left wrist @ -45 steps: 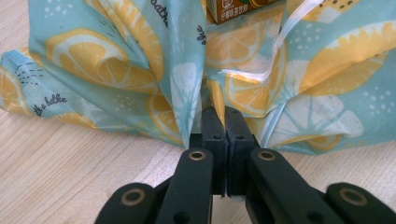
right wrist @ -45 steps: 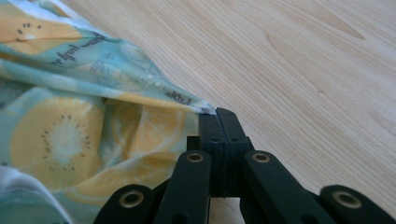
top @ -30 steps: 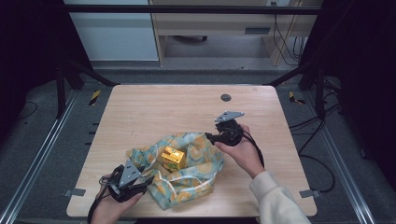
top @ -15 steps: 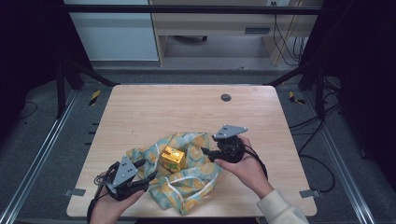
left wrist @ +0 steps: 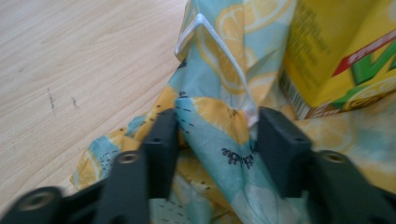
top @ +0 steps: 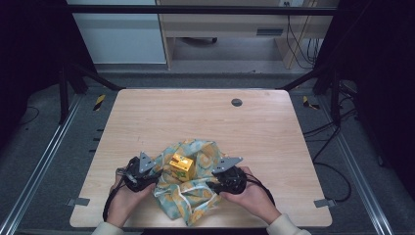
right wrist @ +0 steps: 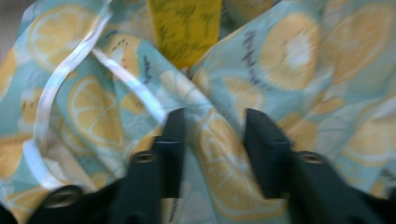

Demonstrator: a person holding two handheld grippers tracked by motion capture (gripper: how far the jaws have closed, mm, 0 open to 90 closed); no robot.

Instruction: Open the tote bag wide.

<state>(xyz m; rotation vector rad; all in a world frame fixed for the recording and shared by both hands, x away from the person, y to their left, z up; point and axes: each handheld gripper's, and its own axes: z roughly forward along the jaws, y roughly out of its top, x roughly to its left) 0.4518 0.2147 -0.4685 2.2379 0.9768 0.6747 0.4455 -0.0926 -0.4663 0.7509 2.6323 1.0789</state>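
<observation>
A crumpled light-blue cloth printed with yellow lemon slices and edged in white piping (top: pixel 188 188) lies on the near half of the pale wooden table (top: pixel 186 117), and a small yellow drink carton (top: pixel 181 166) stands on its upper middle, walled in by raised folds.

The left gripper (top: pixel 147 175) sits at the cloth's left edge. In the left gripper view its jaws stand apart with a ridge of the cloth (left wrist: pixel 219 135) between them — the fabric meets both inner faces, but whether they are pressing it I cannot tell. The carton (left wrist: pixel 336 51) rises just beyond, to the upper right.

The right gripper (top: pixel 220 182) is at the cloth's right edge, nearly level with the left. In the right gripper view its jaws are likewise parted around a fold of the cloth (right wrist: pixel 219 140), the carton (right wrist: pixel 187 28) behind; grip or mere contact is not clear.

Compared with a second ago, the right gripper has come down the table from a spot well up at the cloth's far right corner to the near right edge, and the cloth — then spread wider — is now bunched inward around the carton. The left gripper has edged slightly right.
</observation>
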